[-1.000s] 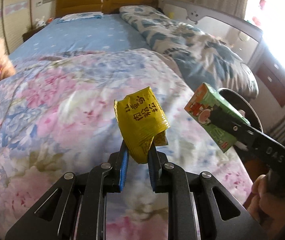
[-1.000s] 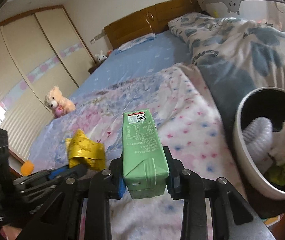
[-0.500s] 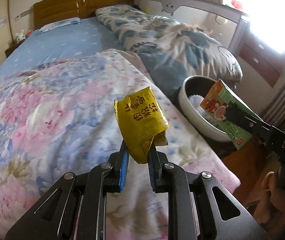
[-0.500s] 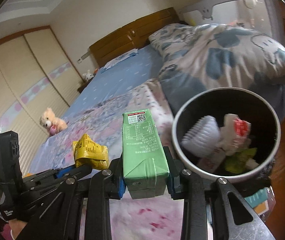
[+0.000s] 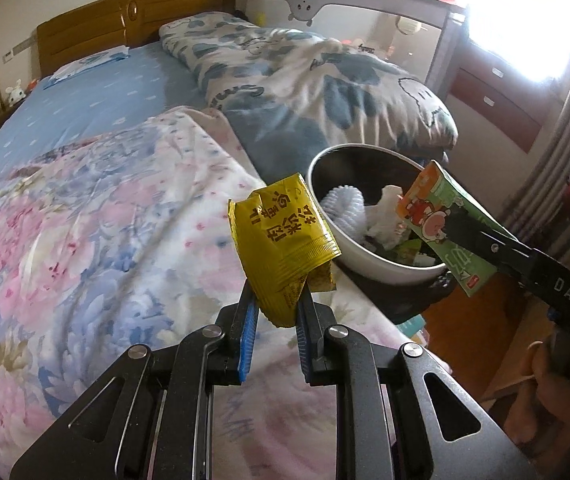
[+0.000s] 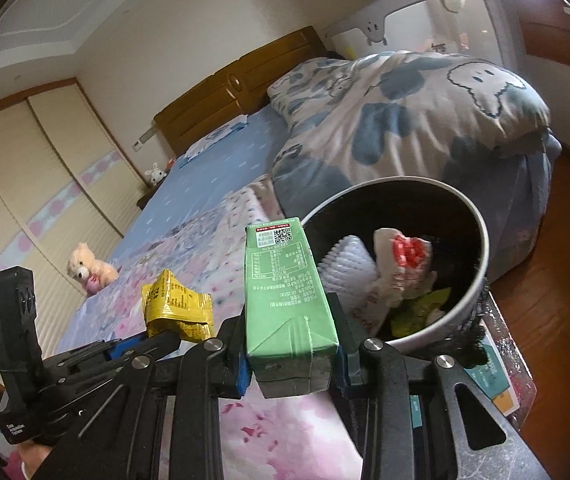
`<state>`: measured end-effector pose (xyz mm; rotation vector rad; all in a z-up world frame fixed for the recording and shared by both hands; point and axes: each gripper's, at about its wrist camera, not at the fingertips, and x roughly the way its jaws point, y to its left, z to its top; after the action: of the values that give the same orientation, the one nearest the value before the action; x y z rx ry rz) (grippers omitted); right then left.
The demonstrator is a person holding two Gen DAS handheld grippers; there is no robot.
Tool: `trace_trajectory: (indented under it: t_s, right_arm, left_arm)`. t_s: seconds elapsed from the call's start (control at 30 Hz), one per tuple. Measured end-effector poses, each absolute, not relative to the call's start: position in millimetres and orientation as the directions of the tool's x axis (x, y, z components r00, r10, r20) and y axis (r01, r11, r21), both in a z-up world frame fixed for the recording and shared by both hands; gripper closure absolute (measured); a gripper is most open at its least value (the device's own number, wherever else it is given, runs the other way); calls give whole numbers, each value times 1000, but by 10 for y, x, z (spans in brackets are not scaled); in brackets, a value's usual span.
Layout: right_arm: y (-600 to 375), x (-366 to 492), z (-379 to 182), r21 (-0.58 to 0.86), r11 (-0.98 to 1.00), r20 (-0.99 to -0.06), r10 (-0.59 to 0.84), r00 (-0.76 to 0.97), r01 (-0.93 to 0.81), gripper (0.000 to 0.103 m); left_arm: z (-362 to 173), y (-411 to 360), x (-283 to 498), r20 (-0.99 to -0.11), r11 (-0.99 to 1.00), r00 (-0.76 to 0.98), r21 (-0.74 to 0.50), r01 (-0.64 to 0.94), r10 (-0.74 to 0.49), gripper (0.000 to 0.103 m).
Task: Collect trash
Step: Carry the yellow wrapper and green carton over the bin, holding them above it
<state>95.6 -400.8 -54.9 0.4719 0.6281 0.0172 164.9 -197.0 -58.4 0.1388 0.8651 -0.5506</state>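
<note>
Green carton: a green rectangular paper drink carton point(image 6: 289, 304) is clamped at its base in the right gripper point(image 6: 291, 364), long axis carried forward and up along the fingers.
Yellow packet: a crumpled yellow foil snack packet point(image 5: 281, 240) is pinched at its lower edge in the left gripper point(image 5: 275, 320).
Bin: a round white-rimmed trash bin with a dark inside point(image 6: 481, 240) is seen just ahead and right of the right gripper, already holding scraps.
Nearer hand: the right is judged nearer, the carton's top edging the rim.
Left gripper's route: the bin point(image 5: 369, 256) lies ahead-right, beyond the floral quilt point(image 5: 85, 216).
</note>
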Motion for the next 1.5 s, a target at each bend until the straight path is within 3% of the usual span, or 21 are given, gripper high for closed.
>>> trace_trajectory:
  t_s: [1.5]
  right_arm:
    - [-4499, 877, -544, 450, 869, -549, 84, 832, 209, 72]
  left_arm:
    - [-480, -2720, 1631, -748, 788, 487, -77, 611, -451, 87]
